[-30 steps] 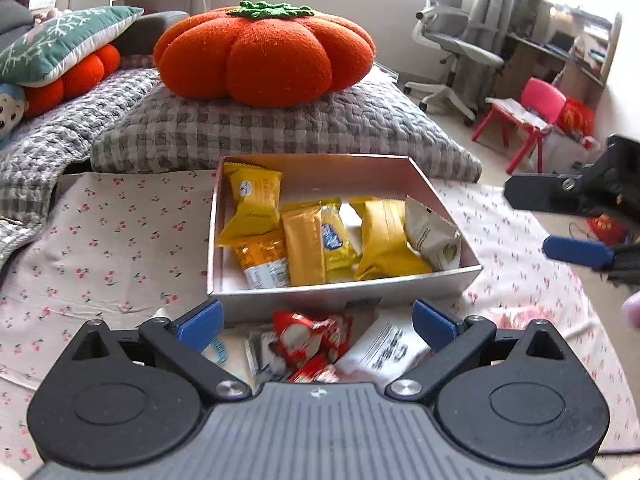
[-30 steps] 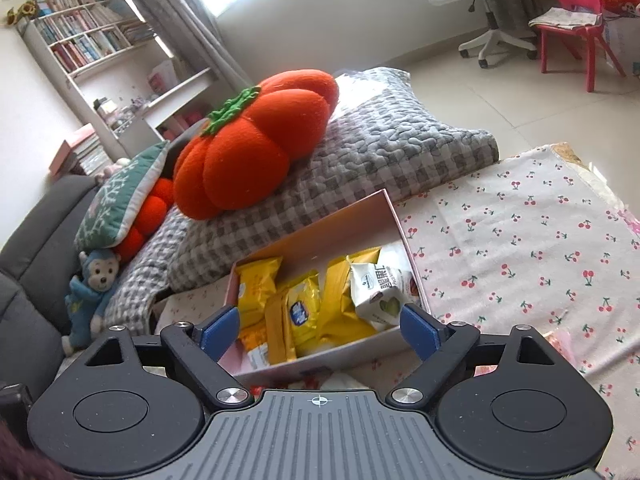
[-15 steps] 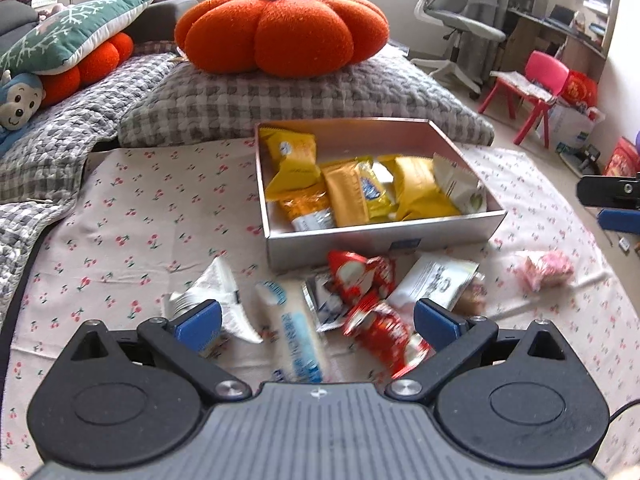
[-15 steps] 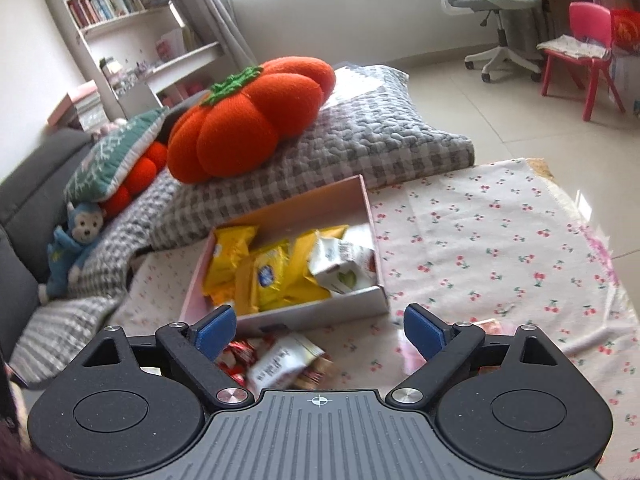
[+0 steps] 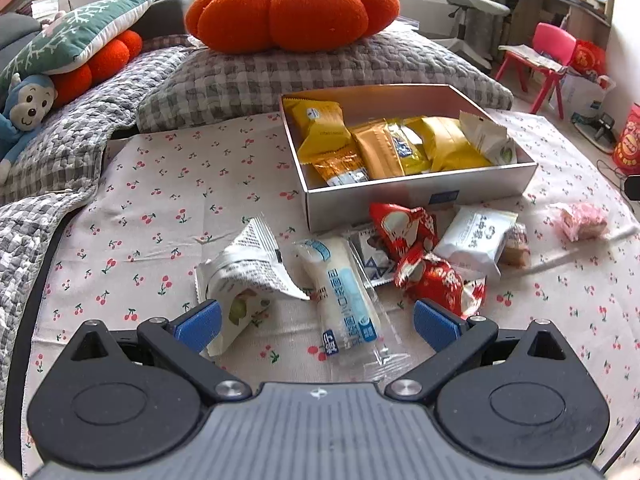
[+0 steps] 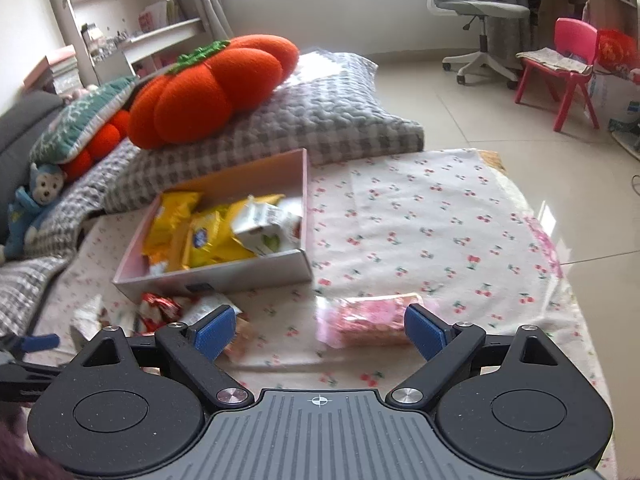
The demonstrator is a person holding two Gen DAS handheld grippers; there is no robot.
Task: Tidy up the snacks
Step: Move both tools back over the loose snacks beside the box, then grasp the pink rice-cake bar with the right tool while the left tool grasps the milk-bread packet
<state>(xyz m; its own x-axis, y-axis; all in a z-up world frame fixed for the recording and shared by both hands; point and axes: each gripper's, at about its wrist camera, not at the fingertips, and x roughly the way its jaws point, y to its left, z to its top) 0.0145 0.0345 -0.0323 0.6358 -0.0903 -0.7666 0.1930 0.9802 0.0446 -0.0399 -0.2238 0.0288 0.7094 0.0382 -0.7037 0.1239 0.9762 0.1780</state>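
The left hand-held gripper (image 5: 316,326) is seen nearest in the left wrist view, jaws spread wide and nothing grasped. Between its blue pads, on the cherry-print cloth (image 5: 180,216), a clear packet with blue print (image 5: 344,300) is laid lengthwise. Just beside the left pad, a white-and-grey printed packet (image 5: 244,276) is found. Toward the right pad, two red wrappers (image 5: 420,256) are piled against a white pouch (image 5: 476,236), with a small dark-printed sachet (image 5: 372,256) partly under them.

The right hand-held gripper (image 6: 320,334) is likewise released, with no item pressed by its pads. Just ahead of its right pad, a pink packet (image 6: 368,320) is seen on the cloth, blurred; in the left wrist view it lies well to the right of the pile.

Beyond the loose snacks, an open shallow box (image 5: 420,196) is placed on the cloth, its near wall touching or almost touching the pile. Yellow and orange packets (image 5: 380,144) are stored inside it, with a white carton-like pack (image 5: 484,140) at the right end.

Behind the box, a grey checked cushion (image 5: 304,76) is located, carrying an orange pumpkin pillow (image 5: 292,8). At the far left, a blue monkey toy (image 5: 20,112) is visible.
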